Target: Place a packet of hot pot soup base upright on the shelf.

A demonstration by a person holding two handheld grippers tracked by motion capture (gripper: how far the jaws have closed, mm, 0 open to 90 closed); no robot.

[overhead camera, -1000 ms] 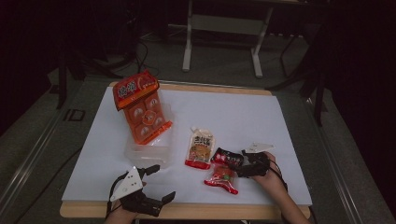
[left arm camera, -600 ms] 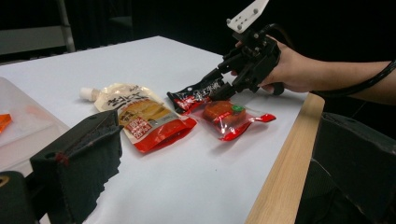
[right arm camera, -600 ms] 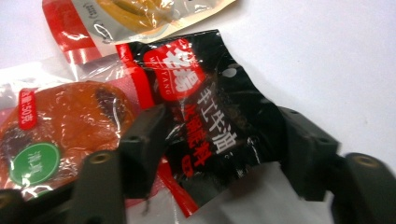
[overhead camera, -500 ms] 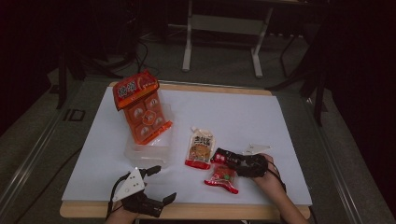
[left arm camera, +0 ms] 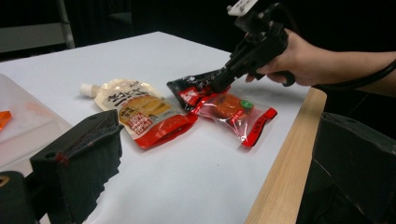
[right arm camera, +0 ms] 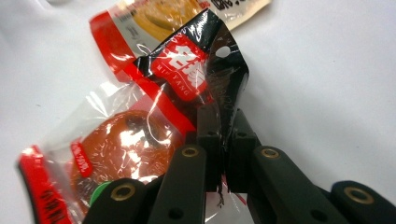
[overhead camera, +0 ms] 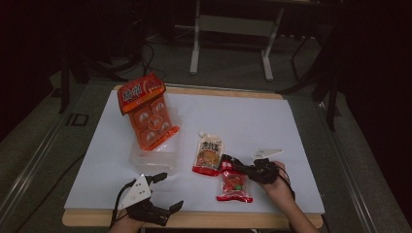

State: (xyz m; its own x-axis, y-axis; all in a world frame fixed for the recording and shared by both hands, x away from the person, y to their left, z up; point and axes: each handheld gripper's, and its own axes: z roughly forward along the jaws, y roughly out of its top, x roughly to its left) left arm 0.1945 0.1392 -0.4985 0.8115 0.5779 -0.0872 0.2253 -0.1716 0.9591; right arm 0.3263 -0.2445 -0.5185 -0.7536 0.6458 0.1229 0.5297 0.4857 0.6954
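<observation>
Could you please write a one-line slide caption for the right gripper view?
Right gripper pinches the edge of a black-and-red snack packet lying over a clear red-trimmed packet.

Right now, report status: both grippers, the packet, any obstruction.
Right gripper shut on black-and-red foil packet. Left gripper open, idle at table edge. Packet overlaps clear red-trimmed snack packet; cream spouted pouch alongside.

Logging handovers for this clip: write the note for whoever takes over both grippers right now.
Right gripper: shut on the black packet, pinching its edge low over the table.
Left gripper: open, holding nothing, near the front edge.
Clear packet lies under the black one's corner; cream pouch lies beside them.
Orange pack leans in the clear tray.
Done: black packet gripped. Left: probably lifting it and placing it, perhaps in the tray.
</observation>
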